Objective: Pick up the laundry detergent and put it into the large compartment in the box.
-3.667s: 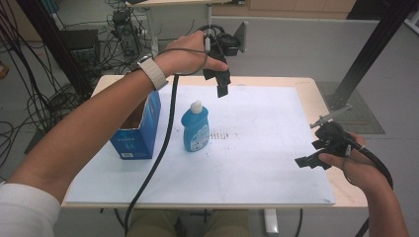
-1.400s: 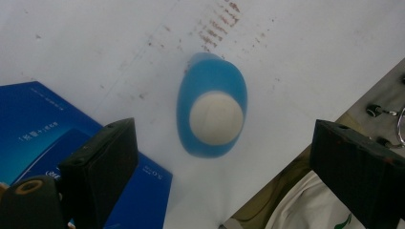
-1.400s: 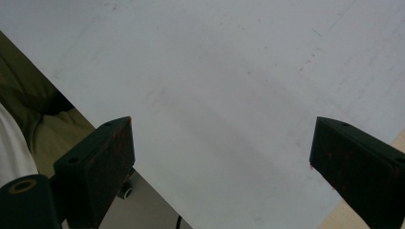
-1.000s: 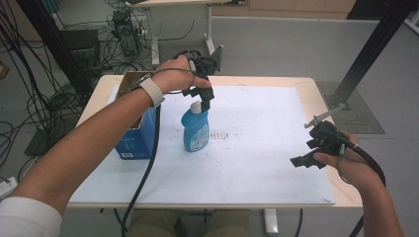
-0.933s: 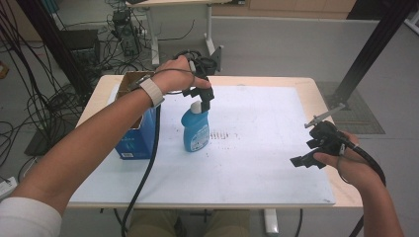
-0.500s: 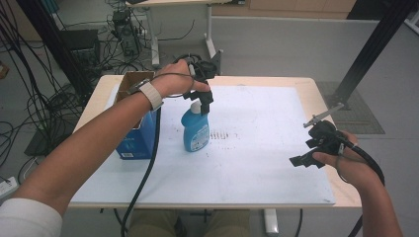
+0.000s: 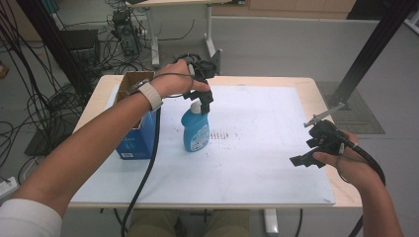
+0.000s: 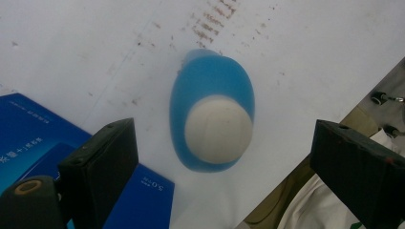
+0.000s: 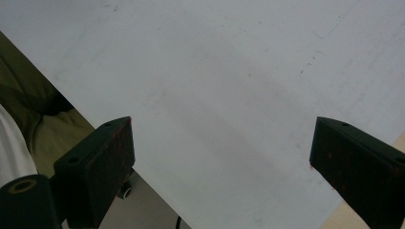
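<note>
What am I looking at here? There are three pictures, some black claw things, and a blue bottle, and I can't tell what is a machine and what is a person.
There is no robot: a person holds a hand tool with two black jaws in each hand. The wide picture comes from a camera above the table. The other two come from small cameras riding on the tools, looking out between their jaws.

On the white table sheet stand a blue bottle with a white cap and, beside it, a blue box.

The left gripper hangs right above the bottle's cap, jaws spread wide on either side of it in its own view, gripping nothing. The right gripper hovers over the bare sheet near the table's right edge, also open and holding nothing.
</note>
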The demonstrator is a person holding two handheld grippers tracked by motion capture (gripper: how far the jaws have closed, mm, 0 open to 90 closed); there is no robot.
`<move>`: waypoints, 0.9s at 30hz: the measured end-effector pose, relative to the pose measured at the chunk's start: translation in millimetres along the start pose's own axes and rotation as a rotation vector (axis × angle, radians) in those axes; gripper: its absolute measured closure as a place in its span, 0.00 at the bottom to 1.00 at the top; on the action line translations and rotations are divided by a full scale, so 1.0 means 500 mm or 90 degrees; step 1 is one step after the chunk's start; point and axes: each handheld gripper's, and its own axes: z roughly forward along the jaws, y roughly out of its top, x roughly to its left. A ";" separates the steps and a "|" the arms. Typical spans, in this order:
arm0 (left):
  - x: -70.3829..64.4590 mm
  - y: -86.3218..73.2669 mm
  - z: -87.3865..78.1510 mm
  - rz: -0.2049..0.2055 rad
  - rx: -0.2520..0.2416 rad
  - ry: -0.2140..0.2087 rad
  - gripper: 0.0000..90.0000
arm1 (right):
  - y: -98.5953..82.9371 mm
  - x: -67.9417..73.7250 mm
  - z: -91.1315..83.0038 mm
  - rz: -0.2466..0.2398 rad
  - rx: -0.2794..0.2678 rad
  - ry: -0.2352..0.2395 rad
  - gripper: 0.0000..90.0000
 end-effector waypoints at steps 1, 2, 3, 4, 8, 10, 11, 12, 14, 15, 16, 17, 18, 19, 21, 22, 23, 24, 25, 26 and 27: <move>0.000 -0.001 0.000 -0.001 -0.001 0.000 0.11 | 0.000 0.000 0.000 0.001 0.000 0.000 0.09; 0.001 -0.001 0.000 -0.001 -0.001 0.000 0.11 | 0.000 0.000 0.000 0.000 0.000 0.000 0.09; 0.002 -0.002 0.000 -0.003 -0.003 -0.001 0.11 | 0.000 0.000 0.000 0.000 0.000 0.000 0.09; 0.002 -0.003 0.000 -0.003 -0.003 -0.001 0.11 | 0.001 0.000 0.000 0.000 0.001 0.000 0.09; 0.003 -0.003 -0.001 -0.004 -0.004 -0.001 0.11 | 0.001 0.000 0.000 0.000 0.001 0.000 0.09; 0.003 -0.003 0.000 -0.004 -0.004 -0.001 0.11 | 0.001 0.000 0.001 0.000 0.002 0.000 0.09; 0.003 -0.003 0.000 -0.004 -0.004 -0.001 0.11 | 0.001 0.000 0.001 0.000 0.002 0.000 0.09; 0.003 -0.003 0.000 -0.004 -0.004 -0.001 0.11 | 0.001 0.000 0.001 0.000 0.002 0.000 0.09; 0.004 -0.003 -0.001 -0.005 -0.004 -0.002 0.11 | 0.001 0.000 0.001 0.000 0.002 0.000 0.09; 0.004 -0.003 -0.001 -0.005 -0.004 -0.001 0.11 | 0.001 0.001 0.000 0.000 0.001 0.000 0.09; 0.004 -0.003 -0.001 -0.005 -0.004 -0.002 0.11 | 0.000 0.001 0.000 0.001 0.001 0.000 0.09; 0.004 -0.003 -0.002 -0.005 -0.004 -0.001 0.11 | -0.001 0.000 0.000 0.001 0.000 0.000 0.09; 0.004 -0.003 -0.002 -0.005 -0.004 -0.001 0.11 | -0.001 0.000 0.000 0.001 0.000 0.000 0.09; 0.004 -0.003 -0.001 -0.006 -0.004 -0.001 0.11 | -0.001 0.000 0.000 0.000 0.000 -0.001 0.09; 0.004 -0.002 -0.001 -0.005 -0.004 -0.002 0.11 | -0.002 0.000 -0.001 0.002 0.000 -0.001 0.09; 0.003 -0.002 -0.001 -0.005 -0.004 -0.002 0.11 | -0.002 0.000 0.000 0.001 0.001 -0.001 0.09; 0.003 -0.002 -0.001 -0.005 -0.005 -0.003 0.11 | -0.002 0.000 0.000 0.001 0.000 0.000 0.09; 0.003 -0.002 -0.001 -0.005 -0.005 -0.003 0.11 | -0.002 0.000 0.000 0.001 0.000 0.000 0.09; 0.003 -0.002 -0.001 -0.005 -0.006 -0.003 0.11 | -0.002 0.000 -0.001 0.001 -0.001 0.000 0.09; 0.002 -0.001 -0.001 -0.004 -0.004 -0.003 0.11 | -0.002 0.000 -0.001 0.001 -0.001 0.000 0.09; 0.003 -0.002 -0.001 -0.005 -0.006 -0.003 0.11 | -0.002 0.000 -0.001 0.001 -0.001 -0.001 0.09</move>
